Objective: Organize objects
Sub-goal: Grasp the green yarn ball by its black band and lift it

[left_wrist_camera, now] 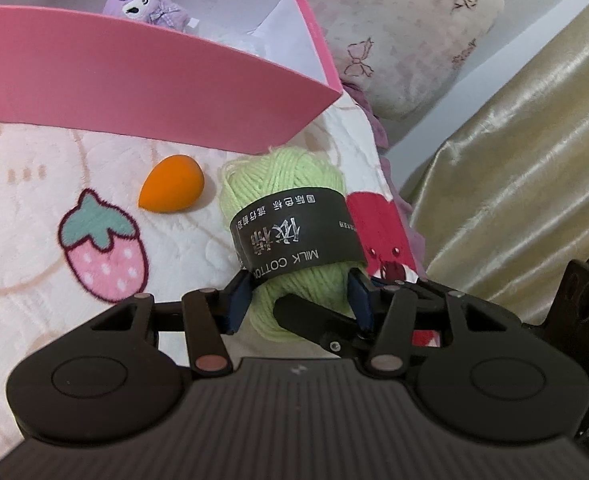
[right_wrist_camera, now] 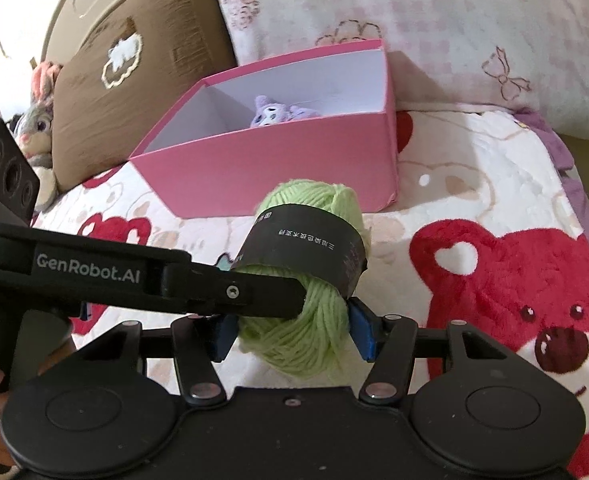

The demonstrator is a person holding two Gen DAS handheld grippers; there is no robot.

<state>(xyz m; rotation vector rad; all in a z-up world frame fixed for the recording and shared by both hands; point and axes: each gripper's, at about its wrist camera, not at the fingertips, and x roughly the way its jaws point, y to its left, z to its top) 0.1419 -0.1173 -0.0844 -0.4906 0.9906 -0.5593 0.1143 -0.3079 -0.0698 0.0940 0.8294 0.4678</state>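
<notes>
A skein of pale green yarn (left_wrist_camera: pixel 290 216) was held between both grippers above a bed covered by a quilted blanket (left_wrist_camera: pixel 26 184). The skein was a soft, oblong bundle of loosely wound strands, girdled at its middle by a glossy black paper band (left_wrist_camera: pixel 294 236) printed with silver lettering. Its long axis ran away from the cameras, the far rounded end pointing toward a pink box (left_wrist_camera: pixel 134 80) and tipped slightly upward, the near end sitting between the fingers.

In the left wrist view, the left gripper (left_wrist_camera: pixel 300 300) had its blue-padded fingers (left_wrist_camera: pixel 238 300) clamped against the two sides of the skein's near end, just below the band. A black finger of the other tool crossed in front of the yarn from the right.

In the right wrist view, the right gripper (right_wrist_camera: pixel 294 330) also had blue pads (right_wrist_camera: pixel 360 328) on either side of the yarn's lower end, pressing into the strands; the left tool's black arm lay across the skein from the left.

The box was smooth, rigid card, pink outside and white inside, open at the top, with a small purple plush toy (left_wrist_camera: pixel 146 2) lying in it. On the blanket, just beside the skein, lay a smooth orange teardrop-shaped sponge (left_wrist_camera: pixel 172 182). The blanket was fluffy, cream coloured, with a fuzzy pink strawberry patch (left_wrist_camera: pixel 102 252) and a red bear patch (right_wrist_camera: pixel 534 304).
</notes>
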